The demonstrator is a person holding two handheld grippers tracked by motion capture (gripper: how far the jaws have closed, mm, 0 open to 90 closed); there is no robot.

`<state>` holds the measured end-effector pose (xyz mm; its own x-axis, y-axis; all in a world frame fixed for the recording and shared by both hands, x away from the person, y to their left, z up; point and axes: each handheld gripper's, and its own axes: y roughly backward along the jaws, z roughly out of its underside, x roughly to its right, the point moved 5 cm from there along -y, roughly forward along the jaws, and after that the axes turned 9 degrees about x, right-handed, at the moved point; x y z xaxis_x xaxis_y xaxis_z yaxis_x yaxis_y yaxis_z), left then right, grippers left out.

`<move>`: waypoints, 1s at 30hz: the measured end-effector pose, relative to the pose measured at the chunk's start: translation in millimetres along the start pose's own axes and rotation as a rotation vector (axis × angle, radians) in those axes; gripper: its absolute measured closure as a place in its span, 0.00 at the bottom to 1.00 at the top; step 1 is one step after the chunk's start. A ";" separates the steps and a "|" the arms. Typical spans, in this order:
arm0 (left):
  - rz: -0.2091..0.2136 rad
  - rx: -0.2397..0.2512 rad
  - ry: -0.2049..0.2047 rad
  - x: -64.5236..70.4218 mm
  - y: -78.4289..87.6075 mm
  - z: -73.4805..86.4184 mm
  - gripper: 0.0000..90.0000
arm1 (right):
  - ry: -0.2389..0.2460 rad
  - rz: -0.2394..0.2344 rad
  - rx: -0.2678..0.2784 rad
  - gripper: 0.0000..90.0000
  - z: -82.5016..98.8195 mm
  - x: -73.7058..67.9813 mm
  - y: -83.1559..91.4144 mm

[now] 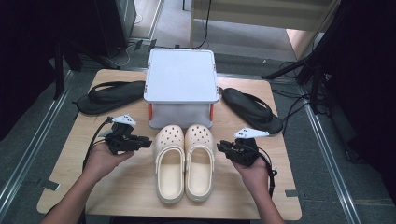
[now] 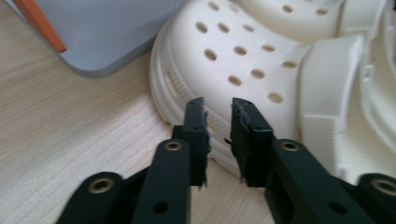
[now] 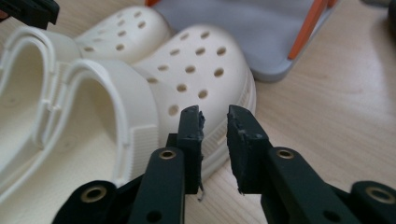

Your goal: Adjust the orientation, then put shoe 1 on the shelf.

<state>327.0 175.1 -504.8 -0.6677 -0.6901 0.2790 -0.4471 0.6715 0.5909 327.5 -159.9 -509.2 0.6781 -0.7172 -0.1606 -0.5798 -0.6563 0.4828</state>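
Note:
Two cream perforated clogs stand side by side at the middle of the wooden table, the left clog (image 1: 169, 163) and the right clog (image 1: 199, 161), toes toward a grey box (image 1: 181, 77). My left gripper (image 1: 148, 141) is held just left of the left clog's toe, jaws a little apart with nothing between them. In the left gripper view the left gripper (image 2: 218, 105) points at that clog's (image 2: 243, 56) sole edge. My right gripper (image 1: 219, 147) sits just right of the right clog. In the right gripper view the right gripper (image 3: 215, 114) is open and empty, close to the clog (image 3: 196, 70).
The grey lidded box with orange latches (image 3: 261, 32) stands behind the clogs. A black flip-flop (image 1: 109, 95) lies at the back left and another flip-flop (image 1: 252, 109) at the back right. Bare wooden tabletop (image 1: 126, 191) lies at the front.

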 end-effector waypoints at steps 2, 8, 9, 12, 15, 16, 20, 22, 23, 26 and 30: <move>0.016 0.010 0.006 3.4 3.3 -7.8 0.78 | -0.005 0.001 0.026 0.78 -4.8 -5.9 5.0; 0.050 0.030 -0.020 14.9 10.9 -38.4 0.73 | -0.017 0.013 0.062 0.70 -10.4 -18.6 13.8; 0.050 0.036 -0.028 15.5 11.4 -42.4 0.73 | -0.010 0.015 0.064 0.69 -11.9 -20.5 14.4; 0.040 0.040 -0.042 14.1 14.1 -57.5 0.71 | -0.010 0.008 0.067 0.64 -14.1 -27.7 15.5; 0.044 0.053 -0.040 10.9 17.8 -70.2 0.71 | -0.026 -0.012 0.062 0.58 -14.0 -36.7 15.8; 0.044 0.060 -0.043 10.8 19.0 -74.3 0.71 | -0.029 -0.026 0.058 0.58 -13.6 -40.2 16.1; 0.047 0.050 -0.064 10.4 20.5 -88.0 0.80 | -0.024 -0.039 0.050 0.58 -12.0 -53.9 16.2; 0.051 0.058 -0.057 7.9 20.3 -94.7 0.84 | -0.033 -0.047 0.043 0.58 -10.0 -60.1 16.1; 0.050 0.058 -0.049 6.3 20.2 -98.1 0.85 | -0.036 -0.049 0.037 0.58 -9.0 -61.8 16.1; 0.062 0.075 -0.046 6.1 20.5 -107.9 0.88 | -0.050 -0.050 0.033 0.56 -6.4 -67.2 16.5; 0.055 0.069 -0.069 6.1 18.9 -125.4 0.89 | -0.054 -0.046 0.032 0.56 -6.4 -69.2 16.1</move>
<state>389.1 149.7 -397.0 -0.7310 -0.6329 0.2552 -0.4469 0.7266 0.5218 274.2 -119.3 -484.8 0.6795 -0.6972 -0.2287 -0.5634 -0.6954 0.4460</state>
